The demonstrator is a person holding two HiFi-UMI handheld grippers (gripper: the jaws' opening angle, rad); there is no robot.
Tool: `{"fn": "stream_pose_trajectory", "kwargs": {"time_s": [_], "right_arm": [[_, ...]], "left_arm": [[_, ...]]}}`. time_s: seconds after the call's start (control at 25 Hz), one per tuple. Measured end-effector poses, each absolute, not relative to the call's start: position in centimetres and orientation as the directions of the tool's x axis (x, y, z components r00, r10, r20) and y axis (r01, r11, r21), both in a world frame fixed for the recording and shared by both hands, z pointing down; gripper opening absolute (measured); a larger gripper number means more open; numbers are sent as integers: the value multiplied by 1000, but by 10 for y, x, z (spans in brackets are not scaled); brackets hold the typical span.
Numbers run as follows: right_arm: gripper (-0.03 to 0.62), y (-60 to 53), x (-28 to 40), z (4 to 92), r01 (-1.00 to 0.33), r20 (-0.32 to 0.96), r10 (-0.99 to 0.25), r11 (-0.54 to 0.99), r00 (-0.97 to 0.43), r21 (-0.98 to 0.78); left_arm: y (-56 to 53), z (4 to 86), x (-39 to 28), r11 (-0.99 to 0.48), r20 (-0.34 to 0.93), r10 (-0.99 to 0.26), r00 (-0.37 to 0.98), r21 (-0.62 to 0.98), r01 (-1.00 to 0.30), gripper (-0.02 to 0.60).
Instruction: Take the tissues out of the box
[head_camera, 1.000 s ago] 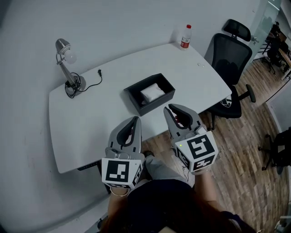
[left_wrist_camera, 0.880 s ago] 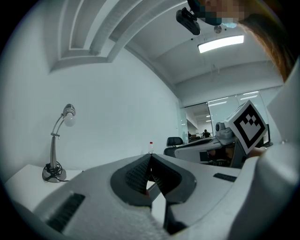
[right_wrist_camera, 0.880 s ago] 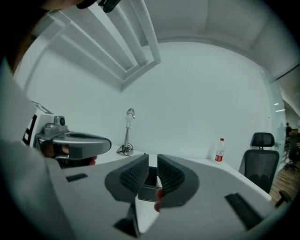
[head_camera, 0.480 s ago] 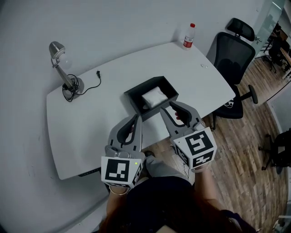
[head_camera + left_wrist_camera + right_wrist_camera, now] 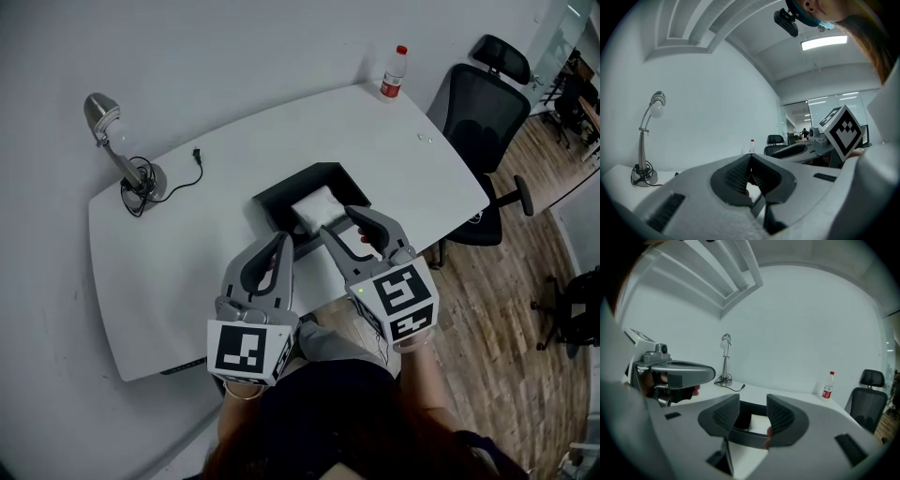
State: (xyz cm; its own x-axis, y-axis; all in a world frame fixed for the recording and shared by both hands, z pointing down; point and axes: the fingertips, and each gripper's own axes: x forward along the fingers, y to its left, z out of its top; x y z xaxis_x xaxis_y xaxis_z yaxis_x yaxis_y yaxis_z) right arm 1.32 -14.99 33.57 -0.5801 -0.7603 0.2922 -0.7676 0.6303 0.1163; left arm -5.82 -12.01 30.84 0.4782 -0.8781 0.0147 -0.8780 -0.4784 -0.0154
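Head view: the right gripper (image 5: 343,223) now reaches over the near wall of the black box (image 5: 274,195), whereas a second ago its tips hung short of the box, above the table (image 5: 187,253) edge. Its jaws, nearly together then, are opening and stand apart with nothing gripped. The left gripper (image 5: 279,242) has moved forward a little too; its tips sit just beside the box's near left corner, jaws pressed together and empty as before. The folded white tissues (image 5: 317,206) lie inside the box, toward its right half, untouched. The desk lamp (image 5: 117,155) and the bottle (image 5: 395,73) have shifted in the picture as the head has turned.

The right gripper view shows what the head view cannot: between the two ribbed pads the box's dark near wall and the tissues behind it are framed, well clear of either pad. It also catches the left gripper side-on at the left edge. The left gripper view looks over the table rather than into the box, so neither box nor tissues appear there; its pads meet at the tips, and the right gripper's marker cube shows at the right. The office chair (image 5: 487,122) stands off the table's far right corner.
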Motion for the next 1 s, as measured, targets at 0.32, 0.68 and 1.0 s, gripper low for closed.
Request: {"fn": "stream_pose_trajectory", "kwargs": {"time_s": [0.32, 0.68, 1.0], "right_arm": [[239, -174, 5, 358, -737, 380, -714, 666, -587, 113], [264, -197, -1, 389, -711, 483, -670, 691, -564, 127], [276, -211, -3, 414, -693, 563, -624, 711, -542, 121]], "left_arm": [[-144, 312, -61, -469, 25, -883, 469, -8, -883, 25], [-170, 323, -65, -461, 50, -886, 461, 13, -887, 25], [-188, 331, -65, -462, 66, -884, 463, 32, -886, 25]]}}
